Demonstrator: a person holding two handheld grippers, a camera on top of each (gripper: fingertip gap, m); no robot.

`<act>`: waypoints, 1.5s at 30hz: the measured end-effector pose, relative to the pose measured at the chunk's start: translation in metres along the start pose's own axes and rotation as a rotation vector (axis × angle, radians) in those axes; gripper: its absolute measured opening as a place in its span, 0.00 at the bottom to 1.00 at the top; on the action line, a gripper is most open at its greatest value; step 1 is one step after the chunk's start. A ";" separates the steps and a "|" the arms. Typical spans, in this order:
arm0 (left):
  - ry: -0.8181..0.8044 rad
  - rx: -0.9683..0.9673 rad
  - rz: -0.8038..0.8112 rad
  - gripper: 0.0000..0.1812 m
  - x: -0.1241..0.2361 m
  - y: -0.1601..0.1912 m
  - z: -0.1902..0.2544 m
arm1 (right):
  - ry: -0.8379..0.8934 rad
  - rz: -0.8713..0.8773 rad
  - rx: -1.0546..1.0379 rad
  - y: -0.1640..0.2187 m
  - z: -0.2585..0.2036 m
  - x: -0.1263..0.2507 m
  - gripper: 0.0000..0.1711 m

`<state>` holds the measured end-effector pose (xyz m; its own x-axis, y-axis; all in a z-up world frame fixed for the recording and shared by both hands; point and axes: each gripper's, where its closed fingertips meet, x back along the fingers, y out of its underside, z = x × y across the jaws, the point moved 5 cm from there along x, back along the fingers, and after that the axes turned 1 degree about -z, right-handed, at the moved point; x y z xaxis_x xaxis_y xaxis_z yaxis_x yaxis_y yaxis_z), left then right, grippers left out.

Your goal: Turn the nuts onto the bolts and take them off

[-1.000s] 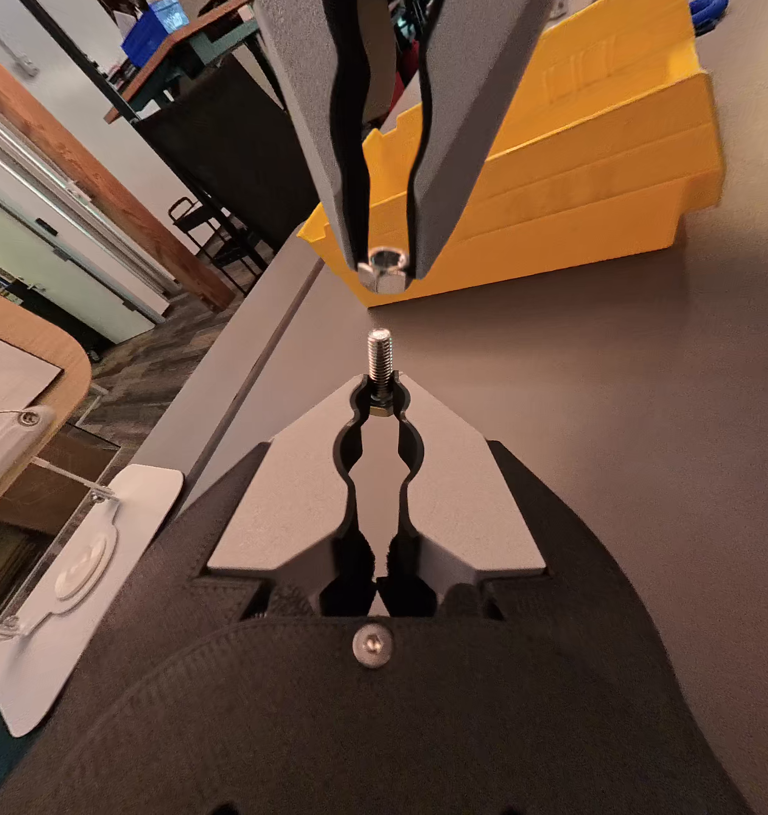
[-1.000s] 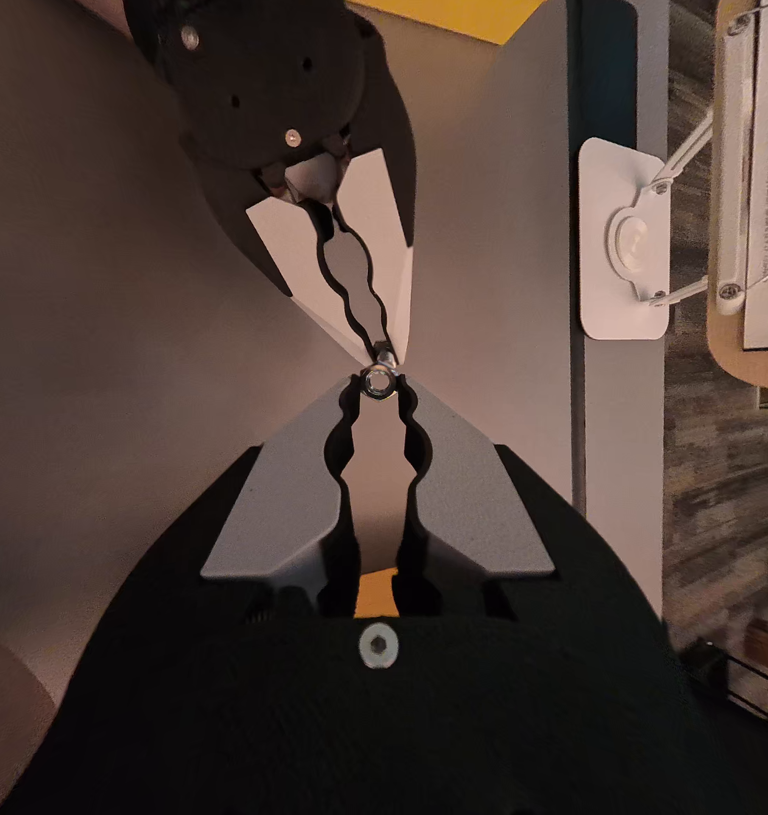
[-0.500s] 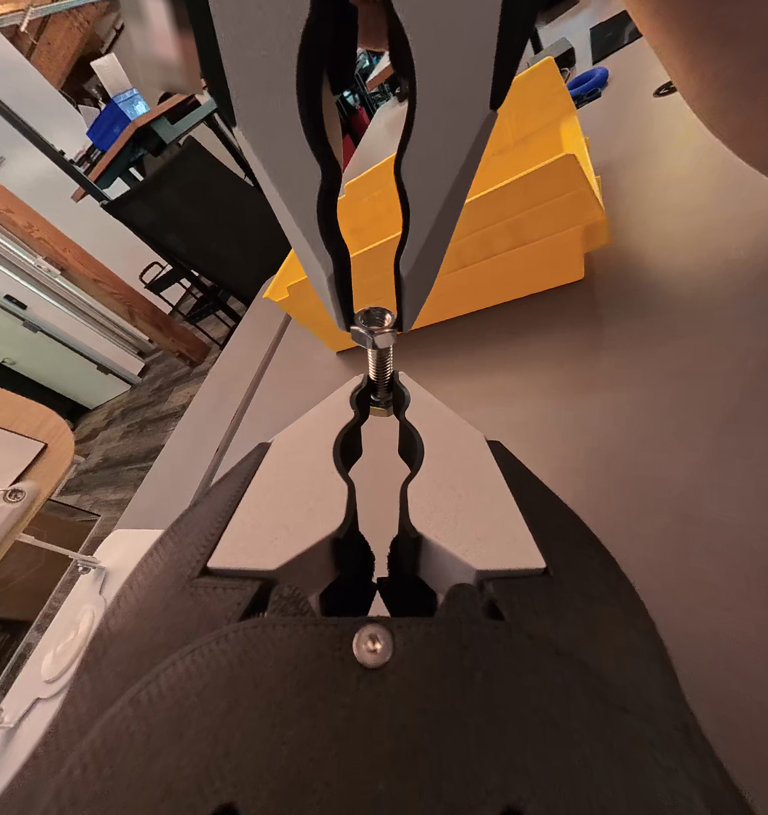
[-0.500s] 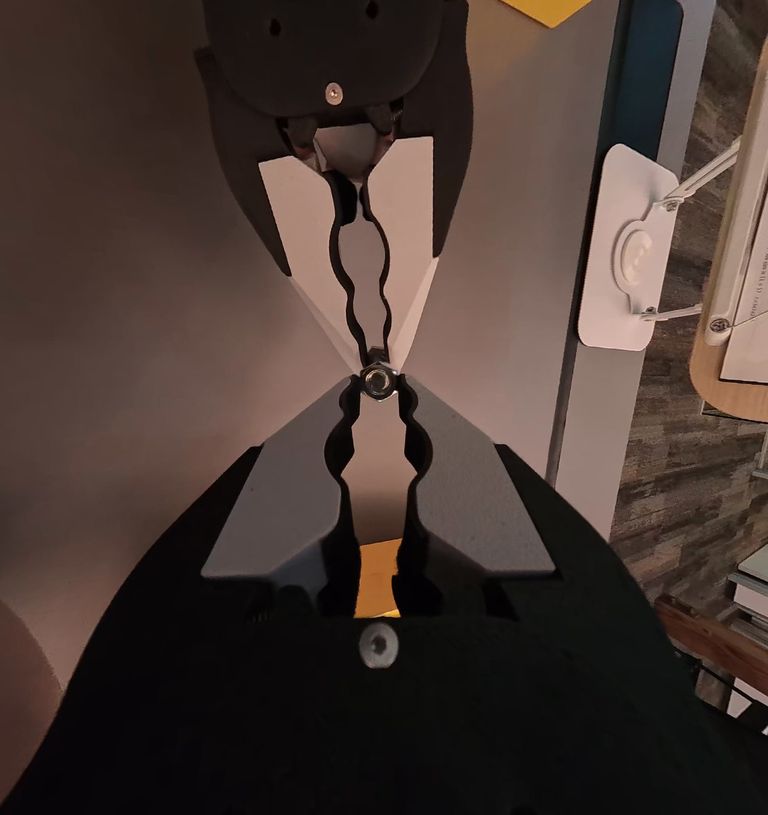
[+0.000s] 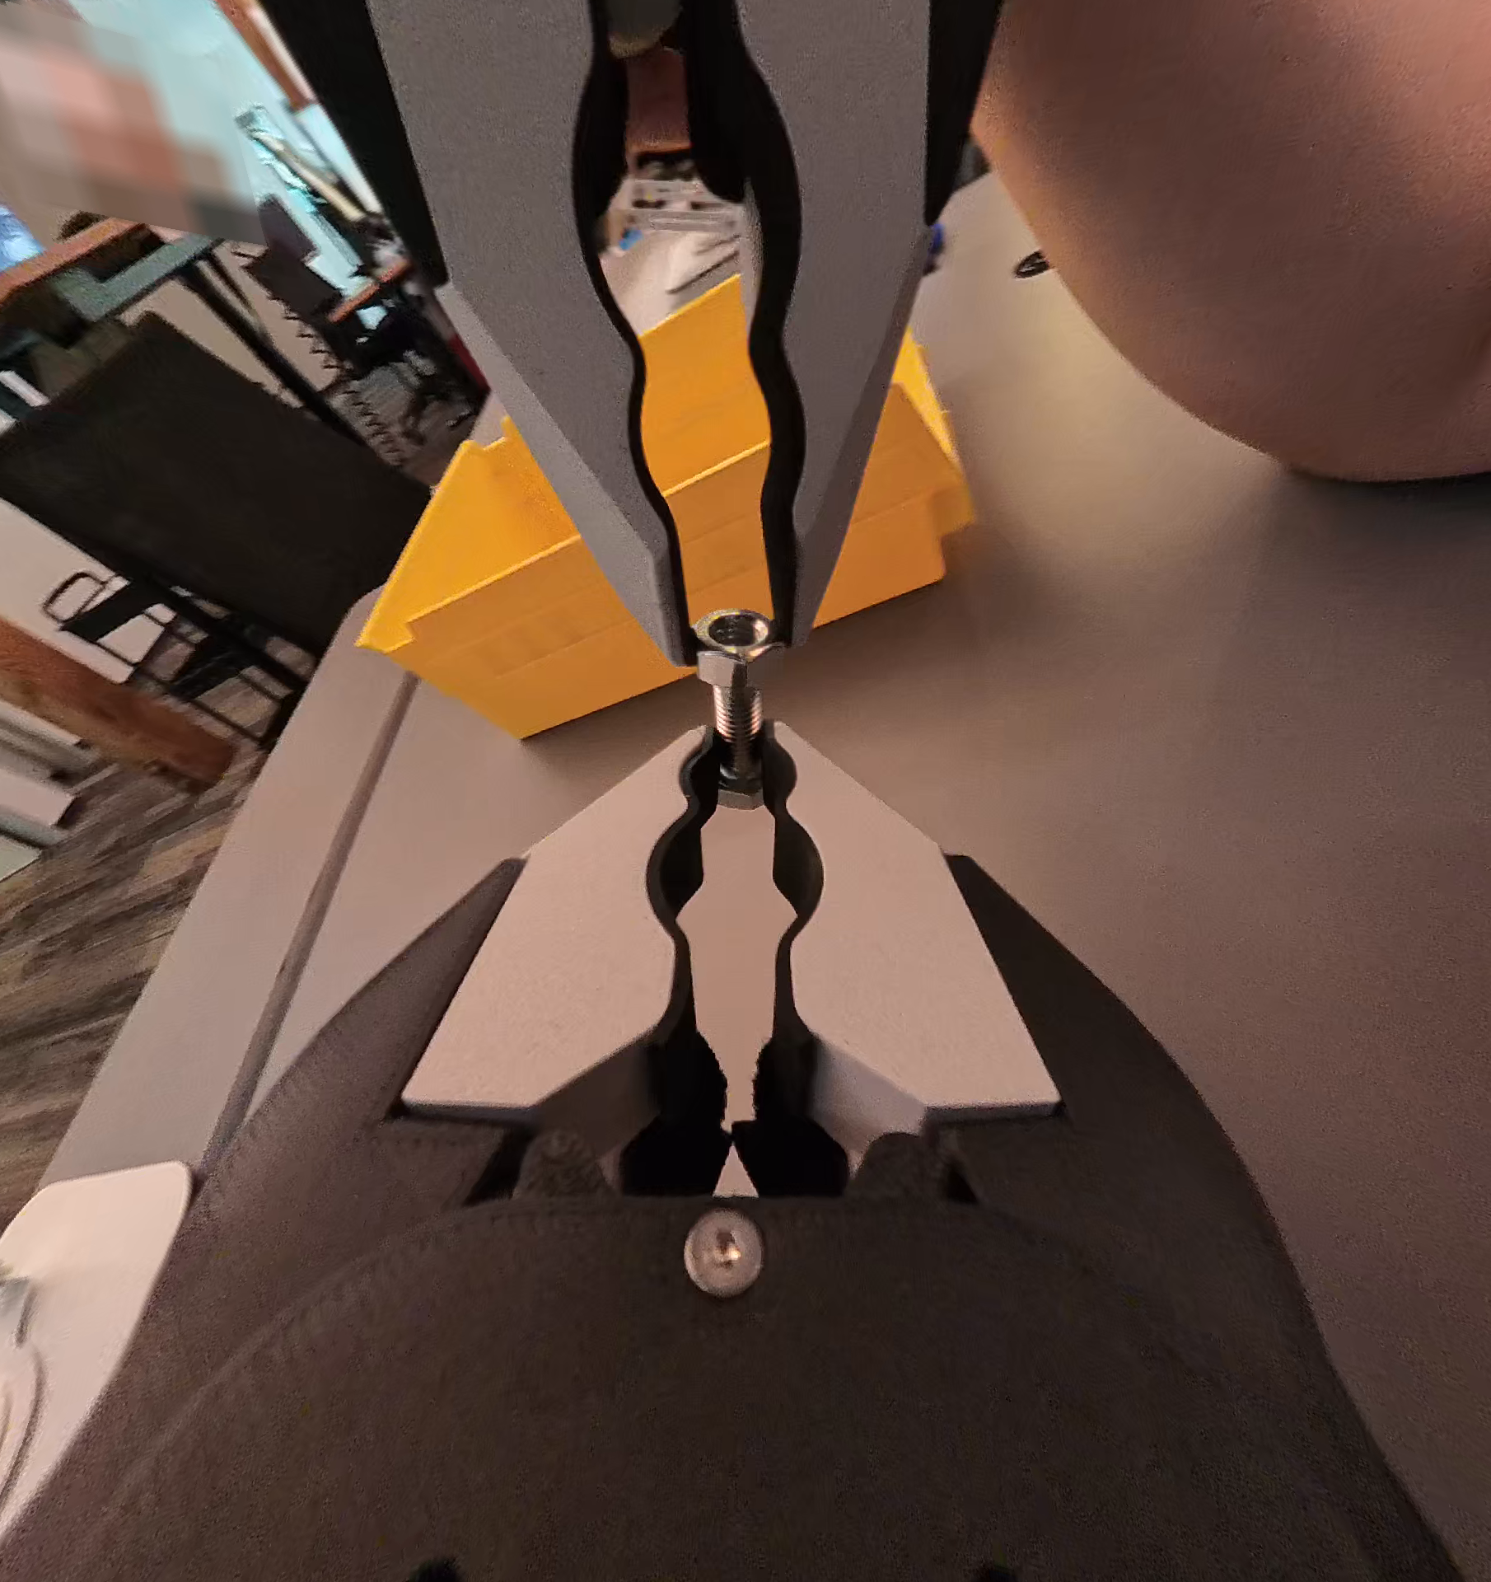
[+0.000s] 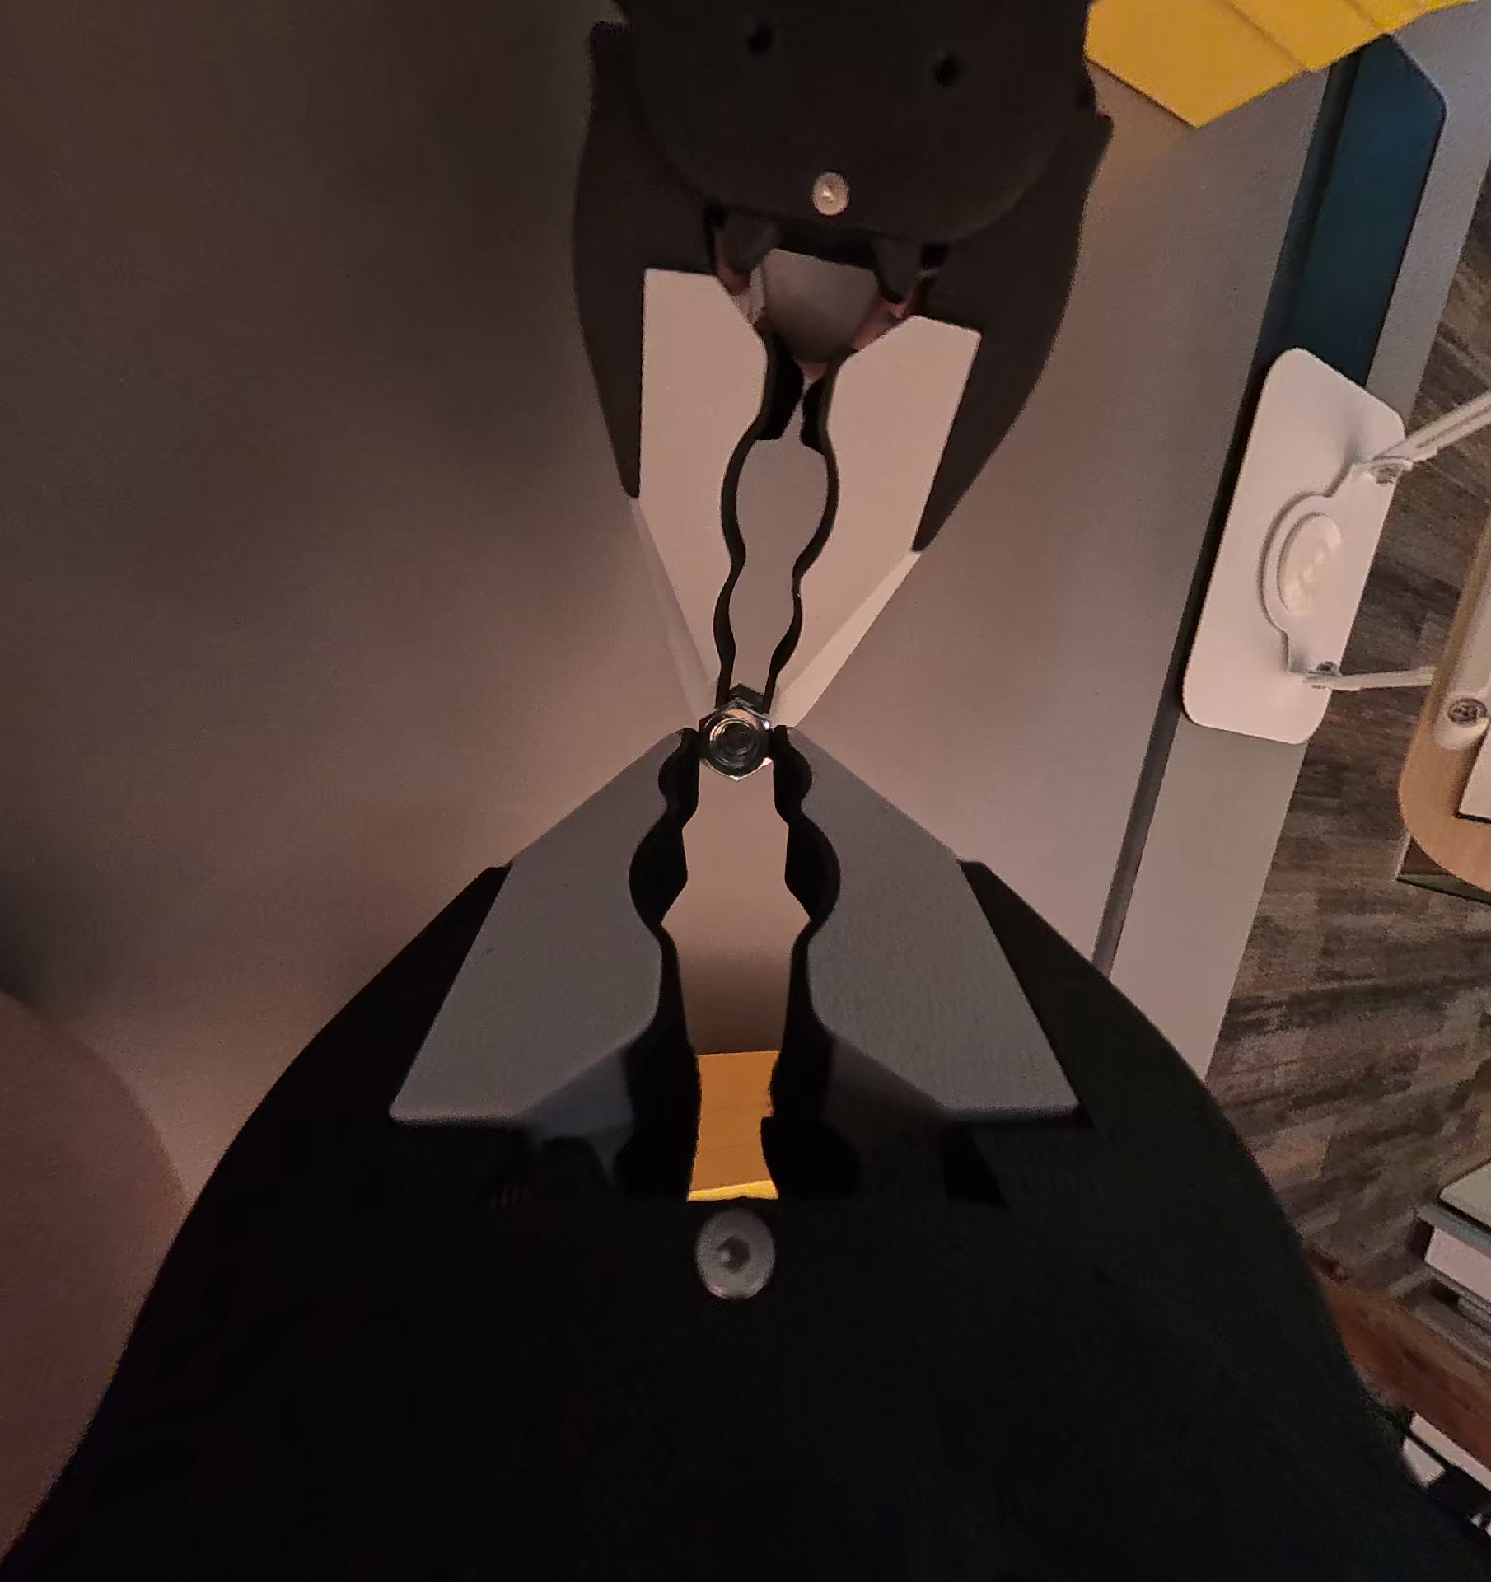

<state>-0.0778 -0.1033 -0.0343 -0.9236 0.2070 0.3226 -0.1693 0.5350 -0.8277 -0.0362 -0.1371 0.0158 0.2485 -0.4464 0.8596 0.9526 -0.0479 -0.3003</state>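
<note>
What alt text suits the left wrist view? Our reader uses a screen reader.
Left hand-held gripper grips a bolt upright by its head; the right one sets a nut on its tip. A yellow bin sits behind on a grey table.

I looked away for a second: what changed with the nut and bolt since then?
The right gripper brought the nut down onto the tip of the bolt; a second ago a gap separated them. The left gripper still clamps the bolt, and the yellow bin stays on the table.
</note>
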 end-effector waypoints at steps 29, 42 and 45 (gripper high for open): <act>0.337 0.089 -0.241 0.04 0.027 -0.015 0.015 | -0.019 0.029 0.153 -0.023 -0.022 0.003 0.10; 0.087 0.093 -0.339 0.04 0.043 -0.019 -0.020 | -0.053 0.134 -0.325 -0.017 0.024 0.003 0.09; 0.047 0.077 -0.359 0.04 0.048 -0.019 -0.025 | -0.067 0.196 -0.335 -0.018 0.031 0.003 0.09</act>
<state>-0.1100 -0.0832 0.0080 -0.7842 0.0563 0.6179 -0.5064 0.5172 -0.6899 -0.0473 -0.1097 0.0368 0.4417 -0.4170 0.7943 0.7787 -0.2615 -0.5703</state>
